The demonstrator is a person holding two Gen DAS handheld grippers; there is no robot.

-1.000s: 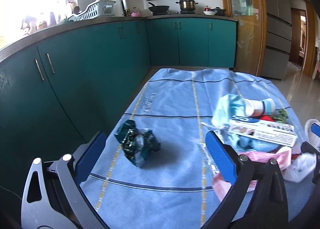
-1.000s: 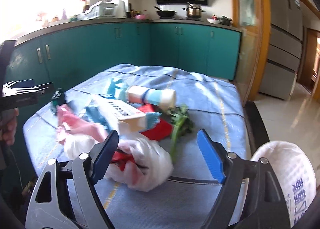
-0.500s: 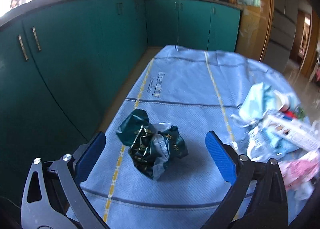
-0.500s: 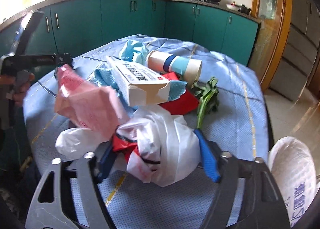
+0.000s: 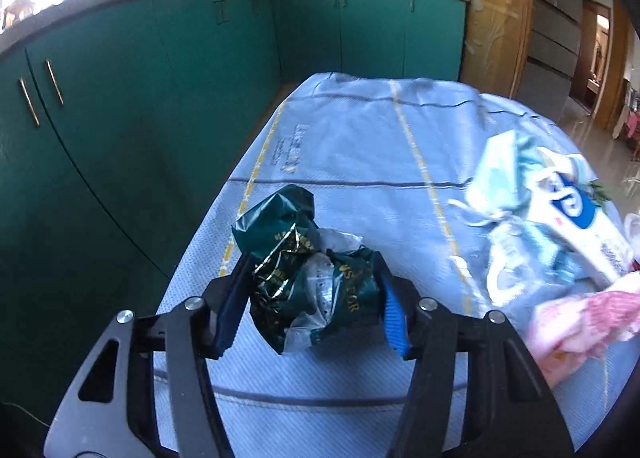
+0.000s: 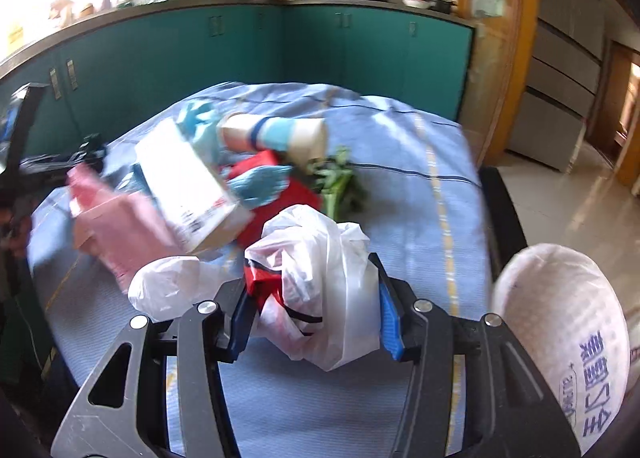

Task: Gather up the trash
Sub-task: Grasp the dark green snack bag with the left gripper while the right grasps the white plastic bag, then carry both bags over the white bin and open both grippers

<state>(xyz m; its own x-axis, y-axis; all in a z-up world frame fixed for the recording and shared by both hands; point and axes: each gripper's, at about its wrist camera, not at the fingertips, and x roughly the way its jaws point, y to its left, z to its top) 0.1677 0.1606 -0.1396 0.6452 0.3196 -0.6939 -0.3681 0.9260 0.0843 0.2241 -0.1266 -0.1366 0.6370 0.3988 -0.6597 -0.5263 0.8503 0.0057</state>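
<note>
Wrapper (image 5: 308, 278) sits on the cloth (image 5: 360, 146) left of the trash pile (image 5: 560, 226); bag (image 6: 320, 286) lies in front of the pile, sack (image 6: 560, 334) off to its right.

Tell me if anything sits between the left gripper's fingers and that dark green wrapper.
Nothing visible does. The left gripper already has its fingers pressed against both sides of the crumpled dark green wrapper on the blue tablecloth.

Crumpled dark green wrapper (image 5: 308, 278) and white plastic bag (image 6: 320, 286), both pinched between fingers
</note>
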